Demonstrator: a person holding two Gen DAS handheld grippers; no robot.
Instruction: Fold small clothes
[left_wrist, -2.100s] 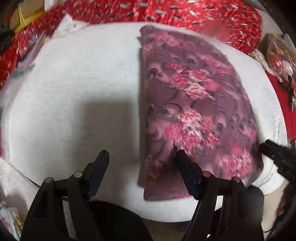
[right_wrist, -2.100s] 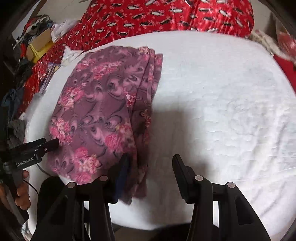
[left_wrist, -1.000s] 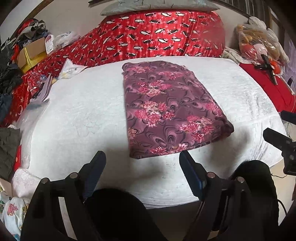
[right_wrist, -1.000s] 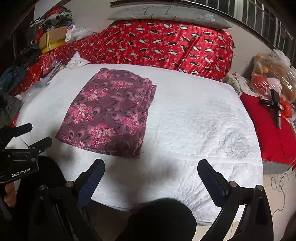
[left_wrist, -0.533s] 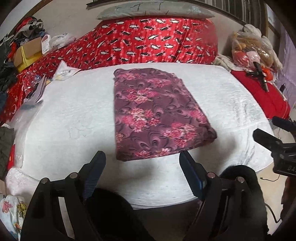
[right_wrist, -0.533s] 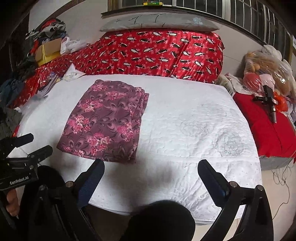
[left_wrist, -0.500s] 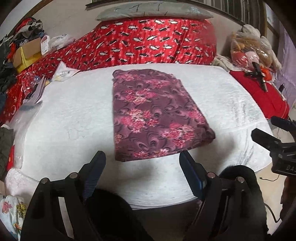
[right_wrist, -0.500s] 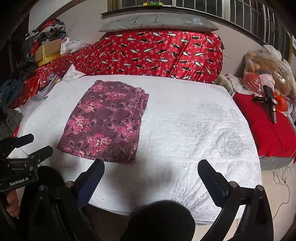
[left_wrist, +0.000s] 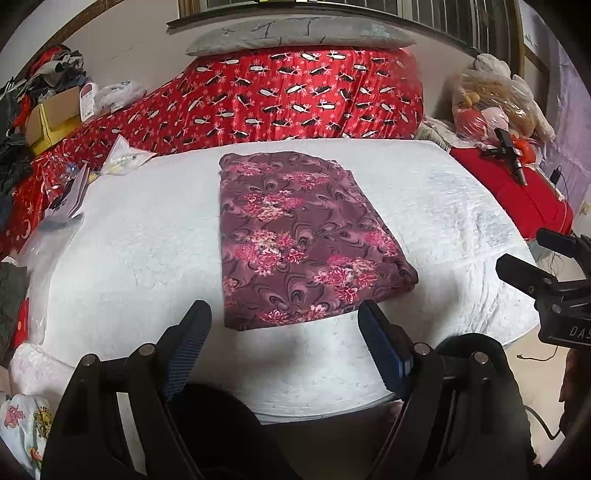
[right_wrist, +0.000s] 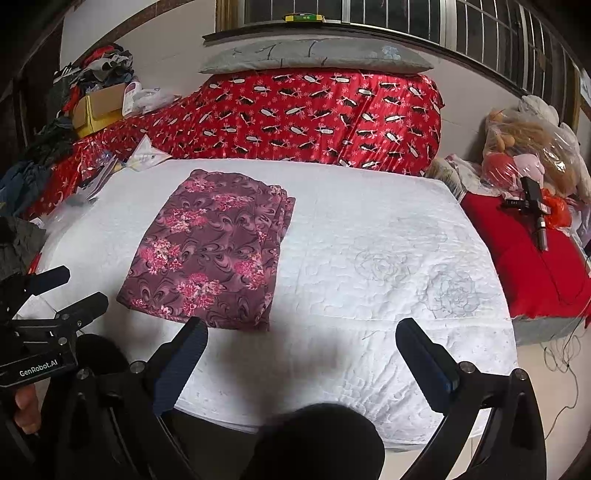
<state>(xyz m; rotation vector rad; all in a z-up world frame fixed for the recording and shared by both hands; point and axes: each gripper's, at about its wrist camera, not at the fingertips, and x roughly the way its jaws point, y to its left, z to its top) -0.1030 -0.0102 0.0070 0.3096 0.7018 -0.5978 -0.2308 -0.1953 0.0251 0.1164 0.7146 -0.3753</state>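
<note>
A folded maroon floral cloth (left_wrist: 291, 236) lies flat on the white quilted mattress (left_wrist: 129, 258); it also shows in the right wrist view (right_wrist: 214, 251), left of the mattress (right_wrist: 388, 266) centre. My left gripper (left_wrist: 284, 325) is open and empty, held back from the cloth's near edge. My right gripper (right_wrist: 301, 339) is open wide and empty, near the front edge of the mattress, right of the cloth. Each gripper shows at the edge of the other's view.
A red patterned quilt (left_wrist: 295, 96) with a grey pillow (left_wrist: 295, 35) is piled behind the mattress. Papers (left_wrist: 70, 192) and boxes lie at the left. A red cushion (right_wrist: 535, 266) with a black tool and bagged toys (right_wrist: 532, 147) is at the right.
Both grippers have pulled back and up from the cloth, which lies folded on the mattress. The right gripper has opened wider. Little has moved in the last half second.
</note>
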